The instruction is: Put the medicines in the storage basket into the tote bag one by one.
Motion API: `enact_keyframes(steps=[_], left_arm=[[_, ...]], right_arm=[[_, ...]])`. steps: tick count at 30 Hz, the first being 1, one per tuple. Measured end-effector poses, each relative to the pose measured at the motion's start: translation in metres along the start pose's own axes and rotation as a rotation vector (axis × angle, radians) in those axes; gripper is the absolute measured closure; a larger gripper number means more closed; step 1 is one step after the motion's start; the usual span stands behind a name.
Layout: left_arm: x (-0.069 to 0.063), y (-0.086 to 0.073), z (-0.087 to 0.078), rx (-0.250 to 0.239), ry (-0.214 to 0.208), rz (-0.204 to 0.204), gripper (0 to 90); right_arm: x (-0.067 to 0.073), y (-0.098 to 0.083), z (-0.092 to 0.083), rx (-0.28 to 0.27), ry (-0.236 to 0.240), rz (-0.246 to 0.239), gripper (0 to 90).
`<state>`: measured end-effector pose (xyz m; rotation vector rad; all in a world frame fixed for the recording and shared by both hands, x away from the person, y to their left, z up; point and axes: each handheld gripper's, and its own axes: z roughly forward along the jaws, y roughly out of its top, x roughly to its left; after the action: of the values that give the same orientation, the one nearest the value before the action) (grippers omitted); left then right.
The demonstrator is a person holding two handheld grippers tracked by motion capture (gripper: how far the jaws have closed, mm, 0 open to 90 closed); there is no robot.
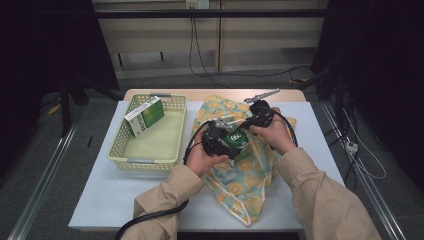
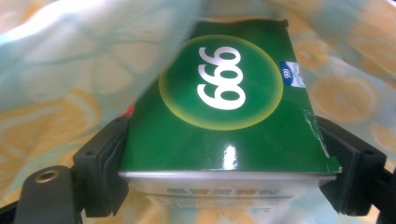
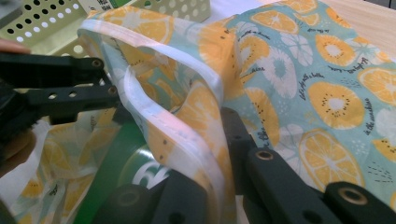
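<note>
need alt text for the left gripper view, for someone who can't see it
A green box printed with a white 999 is clamped between the left gripper's two black jaws, pointing into the mouth of an orange-slice patterned fabric bag whose cloth surrounds it.

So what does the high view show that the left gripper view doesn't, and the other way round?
High view: the perforated basket with a second green box, the white table and both hands. Left gripper view: the black jaws pressed on the sides of the green box, and small print on its white end face. Both share that box and the orange-print bag.
</note>
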<state>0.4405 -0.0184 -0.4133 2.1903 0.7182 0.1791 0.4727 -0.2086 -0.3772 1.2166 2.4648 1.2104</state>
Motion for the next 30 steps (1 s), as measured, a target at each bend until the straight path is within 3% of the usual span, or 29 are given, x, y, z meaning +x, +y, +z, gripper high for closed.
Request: enact_keyframes(steps=[10, 12, 16, 21, 30], left_arm=[[0.018, 0.012, 0.014, -0.031, 0.117, -0.038, 15.4], [0.021, 0.014, 0.017, -0.041, 0.12, -0.04, 15.2], [0.02, 0.014, 0.02, -0.021, 0.103, -0.008, 14.1], [0.016, 0.014, 0.013, -0.014, 0.062, -0.005, 11.3], [0.008, 0.019, -0.015, -0.011, 0.006, 0.011, 8.1]], right_arm=[[0.0, 0.004, -0.006, -0.005, -0.007, -0.005, 88.7], [0.0, 0.005, -0.005, -0.006, -0.006, -0.005, 88.7], [-0.001, 0.005, -0.006, -0.007, -0.01, -0.004, 88.7], [-0.009, 0.003, -0.009, -0.008, -0.018, 0.016, 88.7], [-0.011, 0.005, -0.01, -0.008, -0.024, 0.02, 88.6]])
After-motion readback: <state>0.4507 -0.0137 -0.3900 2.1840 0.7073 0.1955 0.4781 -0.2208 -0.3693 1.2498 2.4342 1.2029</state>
